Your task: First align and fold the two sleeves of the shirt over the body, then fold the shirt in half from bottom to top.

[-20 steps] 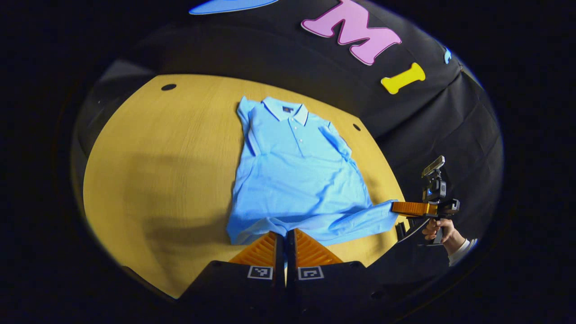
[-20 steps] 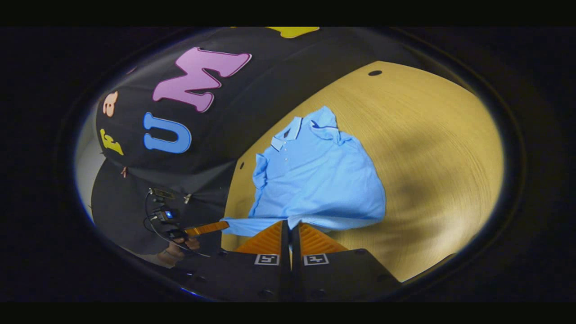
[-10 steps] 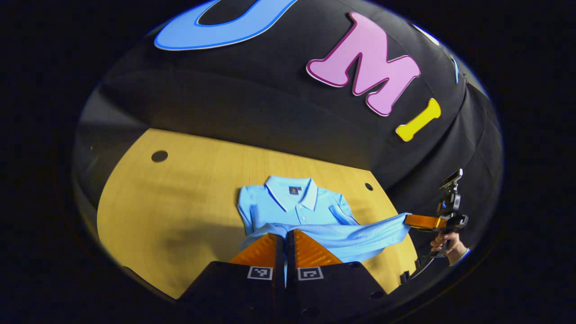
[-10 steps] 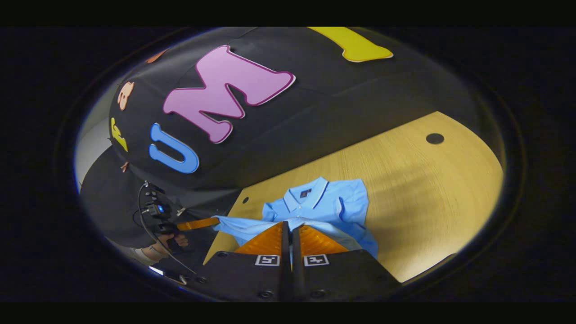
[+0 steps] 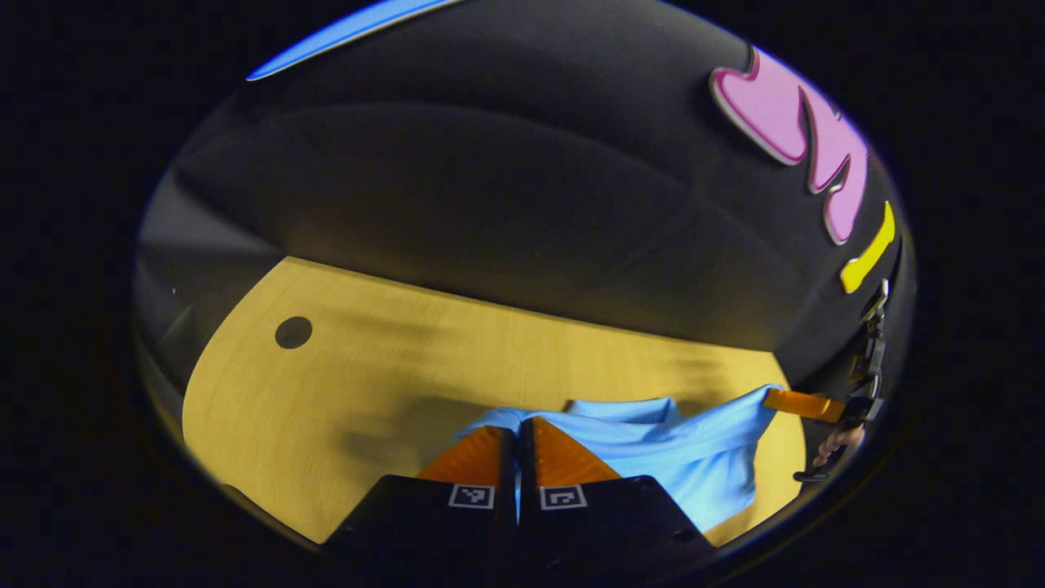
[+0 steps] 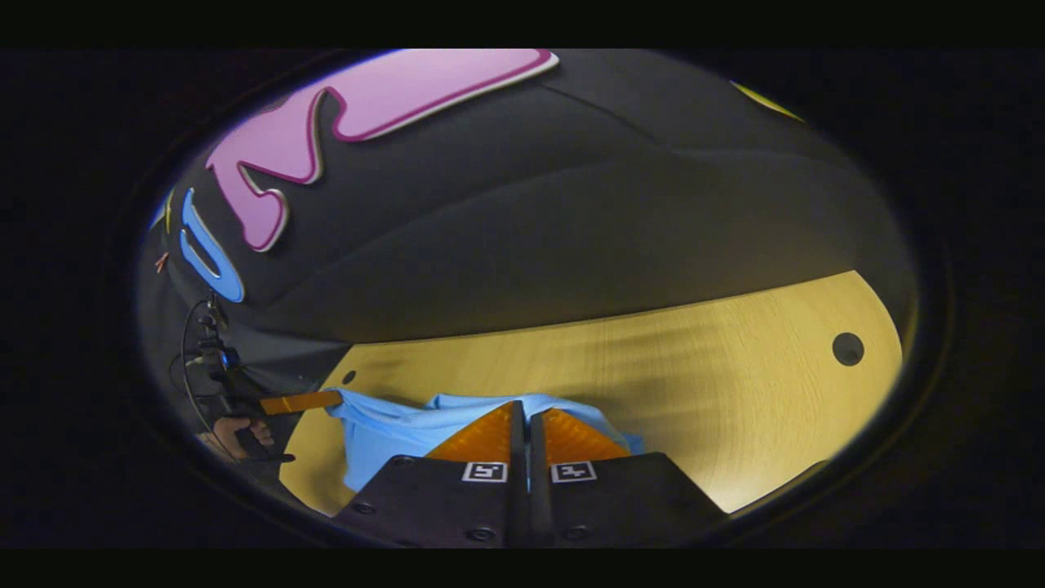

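Left gripper view: my left gripper (image 5: 518, 426) has its two ridged fingers pressed together on the hem of the light-blue knit polo shirt (image 5: 694, 457), which lies on the pale wood-grain tabletop (image 5: 392, 384). The cloth stretches as a soft, sagging band from my fingertips out toward three o'clock, long axis running side to side, where my right gripper (image 5: 775, 398) pinches its far corner, held by a hand (image 5: 837, 445) at the edge. A fold of the shirt peeks up behind the band at about one o'clock. A round dark hole (image 5: 293, 332) marks the table at ten o'clock.

In the right gripper view, my right gripper (image 6: 527, 420) is likewise clamped on the shirt (image 6: 384, 433), which runs toward nine o'clock to my left gripper (image 6: 331, 398). Another round hole (image 6: 847, 349) sits at three o'clock on the smooth, matte table (image 6: 694, 384).
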`<state>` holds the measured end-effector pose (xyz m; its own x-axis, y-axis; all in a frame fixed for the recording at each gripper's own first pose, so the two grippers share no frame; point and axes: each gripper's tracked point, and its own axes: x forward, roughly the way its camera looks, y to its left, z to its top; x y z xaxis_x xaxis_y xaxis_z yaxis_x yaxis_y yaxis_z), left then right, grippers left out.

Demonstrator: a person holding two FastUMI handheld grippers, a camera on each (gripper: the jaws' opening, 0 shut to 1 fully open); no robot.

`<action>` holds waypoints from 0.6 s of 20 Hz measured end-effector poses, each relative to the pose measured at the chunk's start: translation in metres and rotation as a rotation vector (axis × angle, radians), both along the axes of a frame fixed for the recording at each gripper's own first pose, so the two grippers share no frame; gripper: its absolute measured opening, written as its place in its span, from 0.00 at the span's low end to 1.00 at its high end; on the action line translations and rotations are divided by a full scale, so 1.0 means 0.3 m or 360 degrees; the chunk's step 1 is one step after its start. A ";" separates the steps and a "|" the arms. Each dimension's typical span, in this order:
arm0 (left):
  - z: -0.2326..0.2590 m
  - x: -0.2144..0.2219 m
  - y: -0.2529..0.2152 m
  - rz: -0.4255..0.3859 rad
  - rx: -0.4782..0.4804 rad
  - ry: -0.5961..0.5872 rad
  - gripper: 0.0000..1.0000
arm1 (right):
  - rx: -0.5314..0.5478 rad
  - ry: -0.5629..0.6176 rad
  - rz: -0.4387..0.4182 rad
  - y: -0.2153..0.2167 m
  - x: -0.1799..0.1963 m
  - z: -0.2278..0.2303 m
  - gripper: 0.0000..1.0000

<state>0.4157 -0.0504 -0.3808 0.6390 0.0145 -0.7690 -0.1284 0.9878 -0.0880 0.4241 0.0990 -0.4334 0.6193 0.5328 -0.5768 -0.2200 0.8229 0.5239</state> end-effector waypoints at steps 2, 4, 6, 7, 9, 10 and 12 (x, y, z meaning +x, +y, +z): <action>-0.073 -0.028 -0.004 0.0008 0.0084 0.0133 0.06 | -0.0074 0.0057 0.0012 -0.005 -0.007 -0.085 0.05; -0.082 -0.030 0.002 0.0051 0.0174 0.0167 0.18 | -0.0147 0.0112 0.0030 -0.010 -0.028 -0.143 0.21; -0.056 -0.024 -0.003 0.0065 0.0212 0.0120 0.48 | -0.0167 0.0106 0.0044 -0.051 -0.044 -0.142 0.27; -0.037 -0.013 -0.008 0.0063 0.0227 0.0086 0.62 | -0.0190 0.0076 0.0038 -0.083 -0.034 -0.132 0.41; 0.040 -0.013 0.002 0.0067 0.0279 0.0007 0.92 | -0.0227 0.0001 0.0031 -0.132 -0.018 -0.105 0.79; 0.091 -0.018 -0.006 0.0062 0.0280 -0.0037 0.94 | -0.0236 -0.0035 0.0030 -0.159 -0.030 -0.053 0.98; 0.213 -0.034 -0.042 0.0035 0.0278 -0.0167 0.94 | -0.0255 -0.0133 0.0029 -0.183 -0.053 0.047 0.97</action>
